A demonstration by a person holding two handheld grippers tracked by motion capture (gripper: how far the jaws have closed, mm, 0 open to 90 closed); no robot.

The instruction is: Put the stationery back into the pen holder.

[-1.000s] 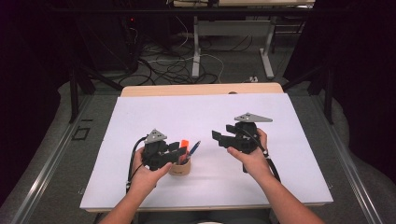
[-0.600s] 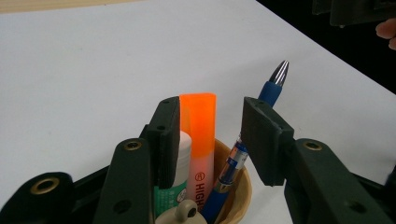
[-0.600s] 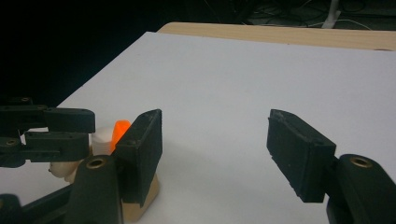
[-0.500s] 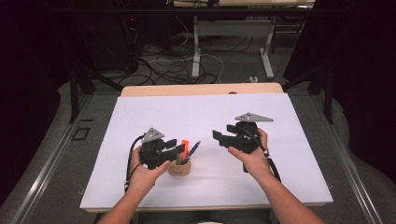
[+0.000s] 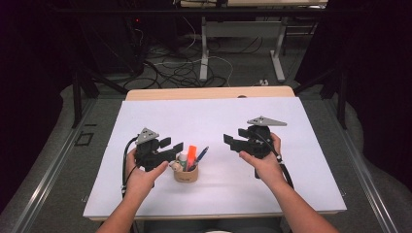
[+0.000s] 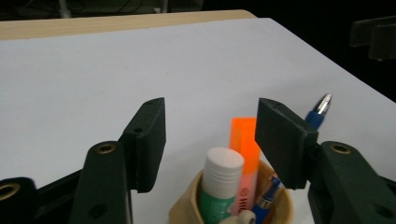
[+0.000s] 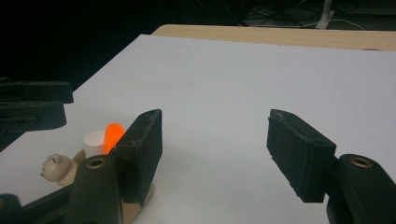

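Note:
A tan cup [image 5: 186, 173] stands on the white table and holds a white-capped glue stick [image 6: 223, 177], an orange highlighter [image 6: 243, 149], a blue pen [image 6: 318, 112] and a small bear-topped item [image 7: 56, 168]. My left gripper [image 5: 171, 145] hovers at the cup's left rim. Its jaws have just been opening and stand apart [image 6: 210, 135], with the glue stick and highlighter tops showing below the gap, untouched by the pads. My right gripper [image 5: 232, 141] is held to the right of the cup, open [image 7: 215, 144], with bare table between its jaws.
A white sheet [image 5: 214, 121] covers the table, with a wooden strip [image 5: 209, 93] along its far edge. Beyond it are desk legs and cables on the floor [image 5: 194, 63]. Dark curtains stand on both sides.
My left gripper has drawn a little to the left, away from the cup's middle, and its jaws stand wider apart. The right gripper has kept still.

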